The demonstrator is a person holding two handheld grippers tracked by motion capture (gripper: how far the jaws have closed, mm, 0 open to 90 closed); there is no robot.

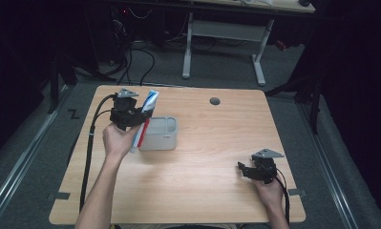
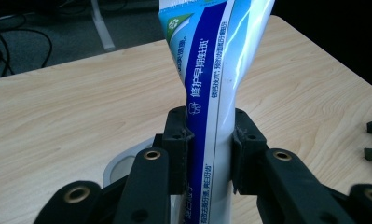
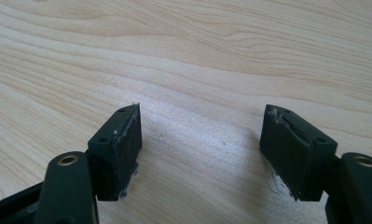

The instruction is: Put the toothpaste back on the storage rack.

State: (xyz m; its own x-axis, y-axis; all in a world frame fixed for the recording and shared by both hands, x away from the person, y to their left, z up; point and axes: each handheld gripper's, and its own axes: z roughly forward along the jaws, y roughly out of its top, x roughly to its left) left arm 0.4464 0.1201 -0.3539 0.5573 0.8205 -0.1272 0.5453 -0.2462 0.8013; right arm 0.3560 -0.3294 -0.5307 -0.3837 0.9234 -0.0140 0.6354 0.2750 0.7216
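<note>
Toothpaste tube (image 1: 145, 118), blue, white and red, is the one thing in hand, yet the biggest thing here is the pale wooden surface (image 1: 212, 157), one rectangular top with a single dark round hole (image 1: 215, 101) near its far edge and wide bare wood across its middle, right half and near side. Beyond the far edge lie grey floor, dark cables and the white legs of a second desk (image 1: 224, 33); the room around is dark. One light grey container (image 1: 159, 134) stands left of centre, well in from the left edge. The tube leans steeply over this container's left end, crimped end high, lower end down by the container's near left corner. Two grippers are in use. The left gripper (image 2: 210, 151) has its jaws clamped on the tube's body from both sides. The right gripper (image 3: 201, 149) rests low near the front right corner, jaws apart over bare wood, well apart from the container.
</note>
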